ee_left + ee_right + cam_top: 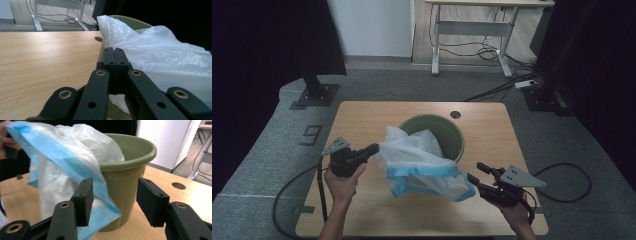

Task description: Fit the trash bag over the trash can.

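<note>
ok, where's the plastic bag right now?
High view: the plastic bag is at table centre, draped over the green bin's near rim, its left edge pinched by the left hand-held gripper.

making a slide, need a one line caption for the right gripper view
Open right gripper beside a white and blue plastic bag draped over a green bucket.

The worktop (362, 120) was a pale wooden slab with rounded corners and 1 round cable hole (455, 114) near its far edge. A green pot (452, 131) stood upright on it, toward the far side, close to that hole.
</note>
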The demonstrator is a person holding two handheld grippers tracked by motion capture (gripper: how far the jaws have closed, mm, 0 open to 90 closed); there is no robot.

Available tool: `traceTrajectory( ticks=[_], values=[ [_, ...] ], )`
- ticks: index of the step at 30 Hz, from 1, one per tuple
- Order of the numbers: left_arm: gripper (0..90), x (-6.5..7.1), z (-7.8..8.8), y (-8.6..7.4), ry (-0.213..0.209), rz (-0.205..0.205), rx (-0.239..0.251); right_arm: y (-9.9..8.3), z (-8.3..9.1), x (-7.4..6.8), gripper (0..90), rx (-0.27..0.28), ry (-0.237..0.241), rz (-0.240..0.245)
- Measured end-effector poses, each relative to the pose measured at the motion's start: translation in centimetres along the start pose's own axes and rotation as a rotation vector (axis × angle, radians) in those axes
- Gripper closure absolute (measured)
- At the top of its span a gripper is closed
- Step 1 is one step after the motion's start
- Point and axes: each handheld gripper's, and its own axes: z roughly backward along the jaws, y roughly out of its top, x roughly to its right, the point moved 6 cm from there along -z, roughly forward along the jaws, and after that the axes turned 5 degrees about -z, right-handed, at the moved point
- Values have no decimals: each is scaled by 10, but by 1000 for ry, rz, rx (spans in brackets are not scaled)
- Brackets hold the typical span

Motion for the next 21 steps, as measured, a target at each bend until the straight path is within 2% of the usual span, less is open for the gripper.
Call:
traceTrajectory(
  ticks=[5, 10, 17, 21],
  values=[
    [899, 0, -1, 1, 0, 2, -3, 6, -11, 6, 458, -11, 6, 10],
    [899, 2, -2, 3, -6, -5, -5, 8, -24, 0, 443, -34, 64, 20],
    [899, 2, -2, 2, -9, -5, -6, -2, -37, -9, 419, -76, 135, 27],
    [899, 3, -2, 2, -10, -4, -4, -9, -43, -13, 410, -88, 159, 24]
  ],
)
